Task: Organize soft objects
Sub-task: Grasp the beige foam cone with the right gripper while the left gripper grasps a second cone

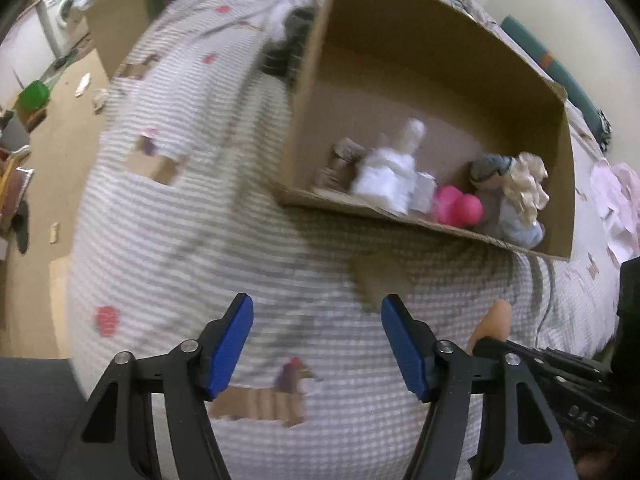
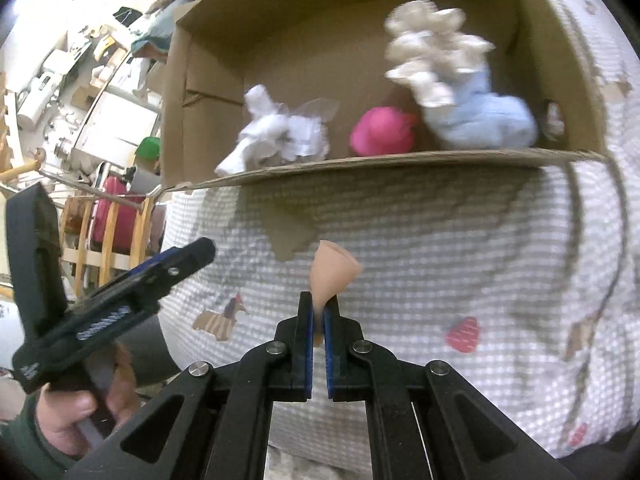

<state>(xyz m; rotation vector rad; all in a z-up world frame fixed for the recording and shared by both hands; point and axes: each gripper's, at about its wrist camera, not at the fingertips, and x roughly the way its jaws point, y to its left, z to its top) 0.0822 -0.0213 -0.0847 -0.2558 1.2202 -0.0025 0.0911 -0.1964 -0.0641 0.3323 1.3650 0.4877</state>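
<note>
A cardboard box lies on a patterned bedspread. Inside it are a white soft toy, a pink soft ball, a pale blue and cream plush and a brown item. My right gripper is shut on a small peach soft cone and holds it above the bedspread, in front of the box; the cone also shows in the left wrist view. My left gripper is open and empty, left of the right one.
The bed edge drops to a beige floor on the left, with a green object and clutter. A second cardboard box stands beyond the bed. Pink cloth lies right of the box. Shelves and a wooden rack stand left.
</note>
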